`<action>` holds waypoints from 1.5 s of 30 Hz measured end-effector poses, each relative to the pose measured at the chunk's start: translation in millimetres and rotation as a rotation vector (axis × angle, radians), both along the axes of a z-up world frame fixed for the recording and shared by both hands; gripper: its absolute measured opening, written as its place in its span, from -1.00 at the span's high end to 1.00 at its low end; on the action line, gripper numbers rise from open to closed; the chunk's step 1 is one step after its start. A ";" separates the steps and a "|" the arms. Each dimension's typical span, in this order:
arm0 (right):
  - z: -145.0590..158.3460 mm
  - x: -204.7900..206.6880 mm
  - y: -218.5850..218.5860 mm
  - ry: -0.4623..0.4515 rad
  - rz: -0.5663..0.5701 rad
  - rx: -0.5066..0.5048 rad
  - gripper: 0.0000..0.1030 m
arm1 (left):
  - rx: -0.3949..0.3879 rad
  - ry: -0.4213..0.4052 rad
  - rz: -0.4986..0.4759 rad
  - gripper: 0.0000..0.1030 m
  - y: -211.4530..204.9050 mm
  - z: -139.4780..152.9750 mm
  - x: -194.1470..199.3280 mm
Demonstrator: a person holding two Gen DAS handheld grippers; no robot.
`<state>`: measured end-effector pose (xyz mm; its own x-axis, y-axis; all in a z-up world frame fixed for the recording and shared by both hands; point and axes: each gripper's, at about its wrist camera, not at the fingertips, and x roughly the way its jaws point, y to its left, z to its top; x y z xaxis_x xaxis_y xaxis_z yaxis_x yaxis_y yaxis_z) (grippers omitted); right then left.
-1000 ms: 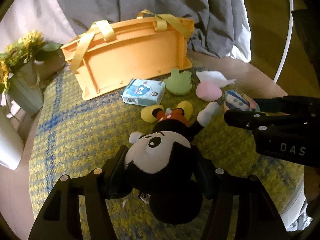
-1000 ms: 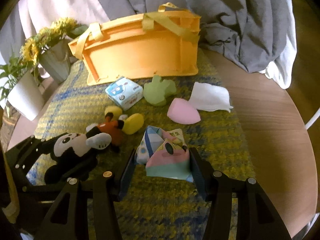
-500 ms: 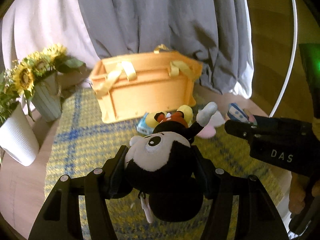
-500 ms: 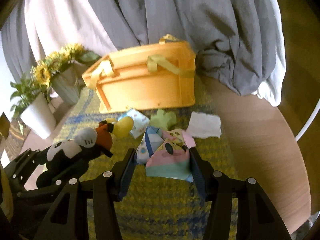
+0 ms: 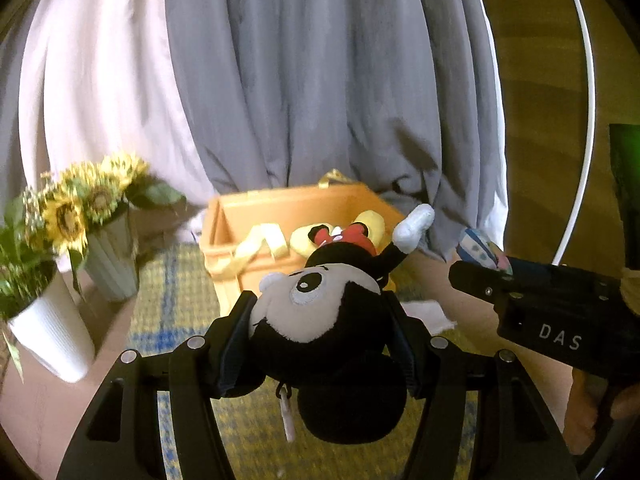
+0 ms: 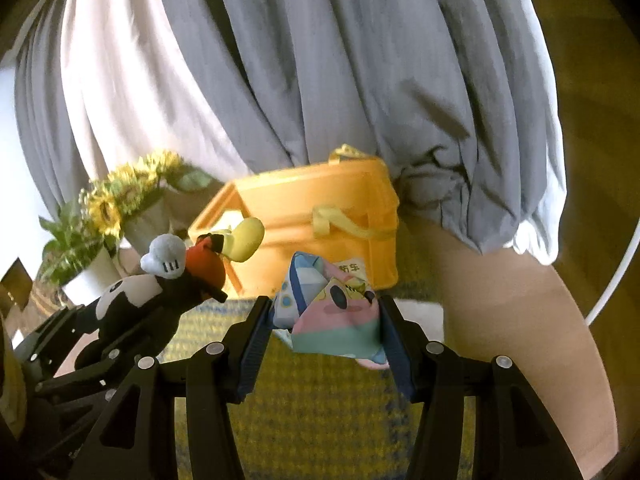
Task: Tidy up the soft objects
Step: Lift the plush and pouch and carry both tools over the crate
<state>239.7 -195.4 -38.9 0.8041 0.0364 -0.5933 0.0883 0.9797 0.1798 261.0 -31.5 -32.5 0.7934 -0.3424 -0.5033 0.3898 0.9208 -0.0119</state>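
Left of the orange basket [image 5: 296, 216] stand two pots of sunflowers [image 5: 68, 216] on the yellow checked mat [image 5: 176, 280]. In front of the basket, lifted clear of the mat, the left gripper [image 5: 320, 344] has its fingers clamped on the head of the black mouse plush [image 5: 320, 312], whose body and legs point toward the basket's open top. To the right of the plush, also before the basket, the right gripper [image 6: 324, 320] pinches a soft pastel cloth bundle [image 6: 332, 304] between narrow fingers. Risk, as I judge it: the plush is gripped only by its squashy head, so it may slip, and its trailing limbs could snag the basket's rim or yellow straps [image 6: 348, 224]
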 end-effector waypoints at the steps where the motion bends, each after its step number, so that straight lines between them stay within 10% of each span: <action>1: 3.2 1.6 -0.2 -0.012 -0.002 -0.001 -0.05 | -0.001 -0.011 0.001 -0.18 -0.1 2.8 1.9; 23: 40.5 68.6 -18.8 -0.154 0.011 -0.017 -0.05 | 0.022 -0.106 0.002 -0.18 -16.5 29.7 75.4; 45: 2.8 187.9 -23.4 -0.060 0.006 -0.024 -0.05 | 0.103 -0.060 -0.090 -0.18 -31.4 -15.1 201.6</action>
<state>427.6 -218.7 -36.1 0.8380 0.0279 -0.5449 0.0722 0.9842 0.1615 462.6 -63.0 -47.6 0.7916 -0.3625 -0.4919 0.4679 0.8773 0.1065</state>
